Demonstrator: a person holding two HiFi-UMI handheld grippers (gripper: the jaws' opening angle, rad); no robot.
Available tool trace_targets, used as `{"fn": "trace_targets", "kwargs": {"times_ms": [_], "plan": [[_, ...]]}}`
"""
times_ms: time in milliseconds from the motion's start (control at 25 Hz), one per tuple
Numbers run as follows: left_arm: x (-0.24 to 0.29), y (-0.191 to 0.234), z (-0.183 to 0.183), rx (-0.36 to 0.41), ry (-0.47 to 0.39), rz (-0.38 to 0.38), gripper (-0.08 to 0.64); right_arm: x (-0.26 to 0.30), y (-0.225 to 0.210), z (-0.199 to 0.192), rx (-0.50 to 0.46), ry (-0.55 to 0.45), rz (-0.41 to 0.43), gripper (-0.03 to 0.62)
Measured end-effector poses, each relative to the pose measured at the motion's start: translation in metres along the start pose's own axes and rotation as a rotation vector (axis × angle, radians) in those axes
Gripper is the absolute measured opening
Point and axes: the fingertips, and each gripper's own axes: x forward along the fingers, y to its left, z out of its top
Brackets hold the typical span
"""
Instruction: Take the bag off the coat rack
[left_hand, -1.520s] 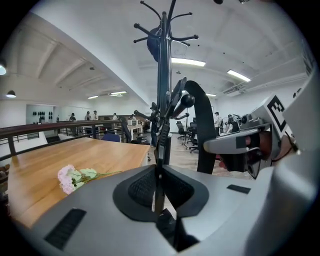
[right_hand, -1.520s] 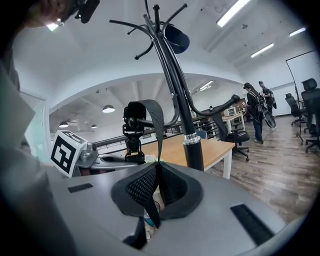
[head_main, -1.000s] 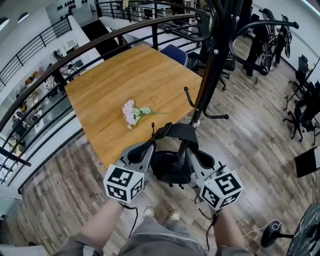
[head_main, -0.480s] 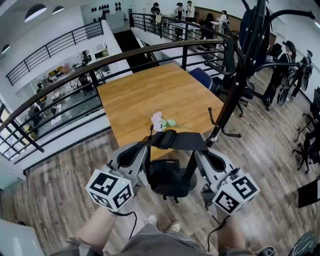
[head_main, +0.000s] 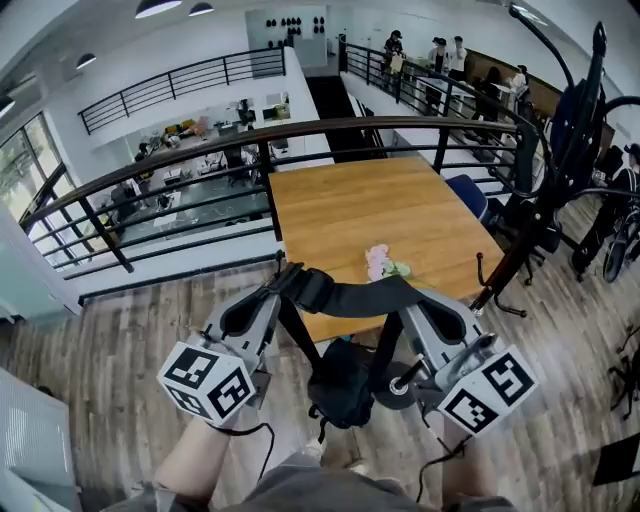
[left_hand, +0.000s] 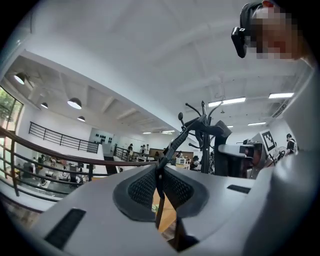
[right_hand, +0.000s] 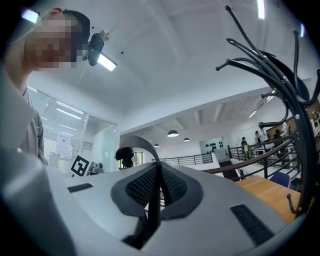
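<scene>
Black bag (head_main: 340, 385) hangs well clear of the coat rack (head_main: 545, 200) by its strap (head_main: 350, 296), clenched in my left tool (head_main: 283, 283) and right tool (head_main: 418, 298); I'd keep both level, grips firm.

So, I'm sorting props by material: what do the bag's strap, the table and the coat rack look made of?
The strap: black woven fabric webbing, matte; it bends flat and limp.
The table: wood or wood-look veneer, smooth with a slight sheen; grain lines show.
The coat rack: probably painted metal tube, glossy black; its thin curved hooks hold their shape.
</scene>
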Motion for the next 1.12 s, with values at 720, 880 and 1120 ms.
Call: {"fn": "trace_targets", "kwargs": {"times_ms": [720,880,1120], "plan": [[-0.148,0.096,0.032,0.073,-0.073,0.4,0.041,0.094,0.07,-0.038,0.094,0.051,0.254,0.032],[-0.157,0.094,0.009,0.113,-0.026,0.458,0.04,0.105,0.067,-0.062,0.1,0.107,0.275,0.032],[-0.171,0.115,-0.034,0.142,0.074,0.555,0.037,0.121,0.07,-0.112,0.124,0.211,0.314,0.032]]}}
